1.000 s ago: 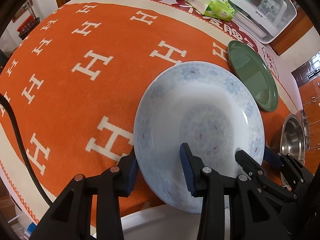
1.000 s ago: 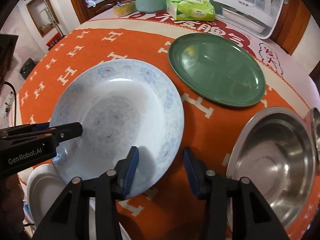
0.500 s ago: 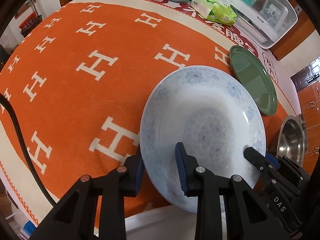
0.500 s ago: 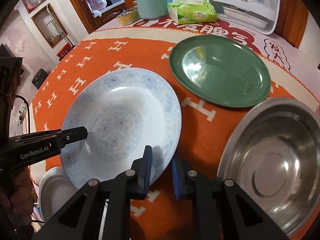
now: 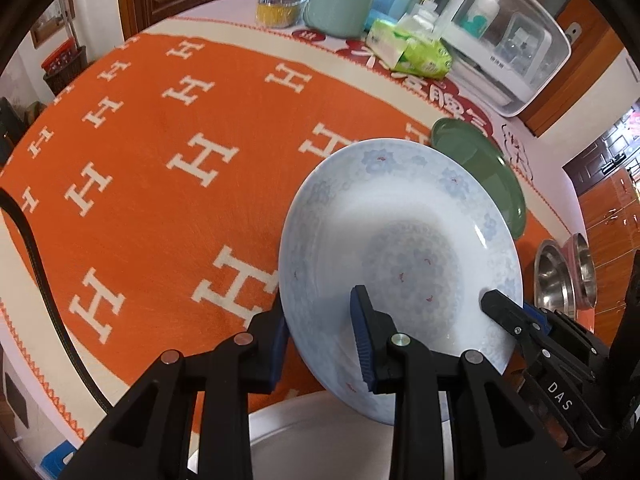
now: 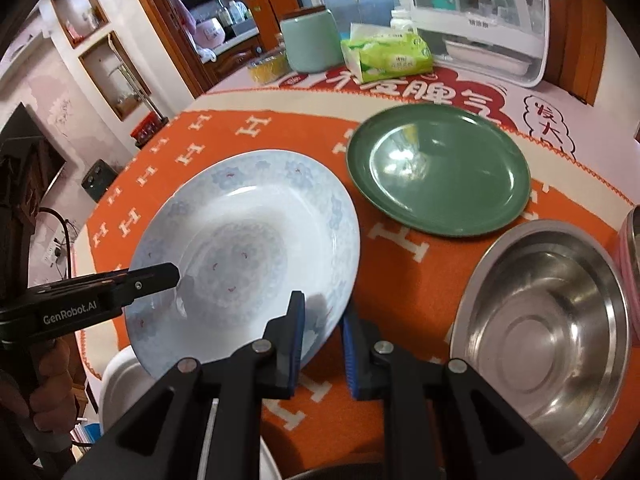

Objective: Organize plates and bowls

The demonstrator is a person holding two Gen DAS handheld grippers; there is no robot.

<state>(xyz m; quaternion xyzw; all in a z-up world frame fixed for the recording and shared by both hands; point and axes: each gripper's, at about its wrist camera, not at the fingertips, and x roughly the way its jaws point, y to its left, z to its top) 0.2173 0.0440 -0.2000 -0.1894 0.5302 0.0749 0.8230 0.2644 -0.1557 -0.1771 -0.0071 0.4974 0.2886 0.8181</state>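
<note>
Right wrist view shows the left gripper (image 6: 176, 278) and right gripper (image 6: 322, 344) both pinching the flowery plate (image 6: 248, 248), probably to stack it gently on the green plate (image 6: 440, 172).

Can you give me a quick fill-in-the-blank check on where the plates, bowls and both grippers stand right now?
1. The left gripper and the right gripper are both clamped on the rim of the white ____-patterned plate.
2. The dish lying flat just beyond that plate is the ____ plate.
3. To the right of the gripped plate sits a ____ bowl.

Missing words: floral; green; steel
</note>
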